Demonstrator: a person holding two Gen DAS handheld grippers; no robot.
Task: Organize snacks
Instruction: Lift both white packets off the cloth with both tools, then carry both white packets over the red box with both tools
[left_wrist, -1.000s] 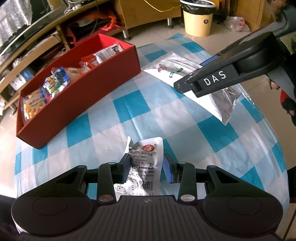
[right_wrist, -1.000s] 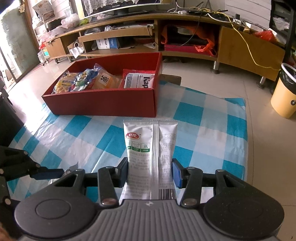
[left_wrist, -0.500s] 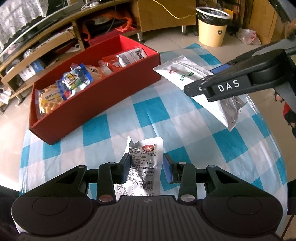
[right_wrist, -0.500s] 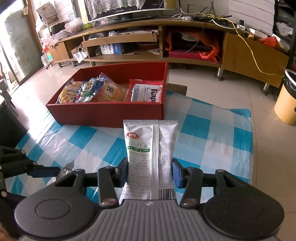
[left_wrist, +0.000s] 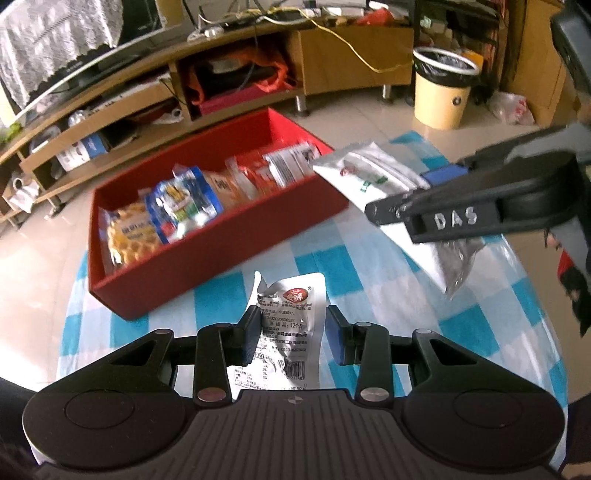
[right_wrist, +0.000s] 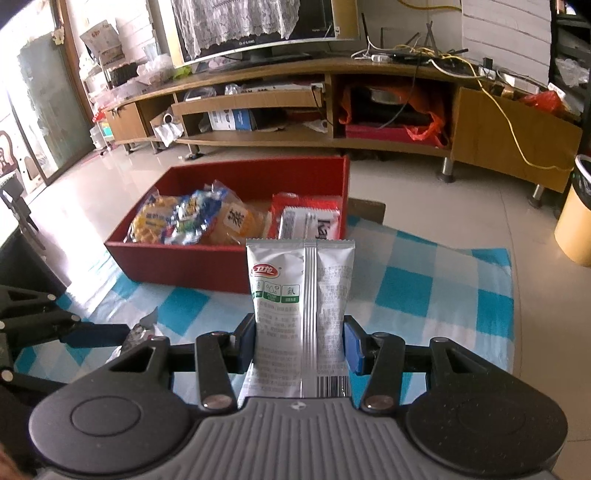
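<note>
My left gripper (left_wrist: 293, 334) is shut on a small crinkled silver snack packet (left_wrist: 291, 325) and holds it above the checked cloth, in front of the red box (left_wrist: 221, 254). My right gripper (right_wrist: 300, 349) is shut on a tall silver and green snack pouch (right_wrist: 301, 295), held upright near the box's right end (right_wrist: 221, 266). In the left wrist view the right gripper (left_wrist: 406, 201) and its pouch (left_wrist: 369, 173) hang at the box's near right corner. The box holds several snack packs (left_wrist: 177, 206).
A blue and white checked cloth (left_wrist: 369, 273) covers the table. Behind it stand a wooden TV stand (right_wrist: 332, 103) and a yellow bin (left_wrist: 441, 88) on the tiled floor. A dark chair (right_wrist: 14, 206) stands at the left.
Both grippers have risen and moved toward the red box with their packets. The right pouch now hangs by the box's right end.
</note>
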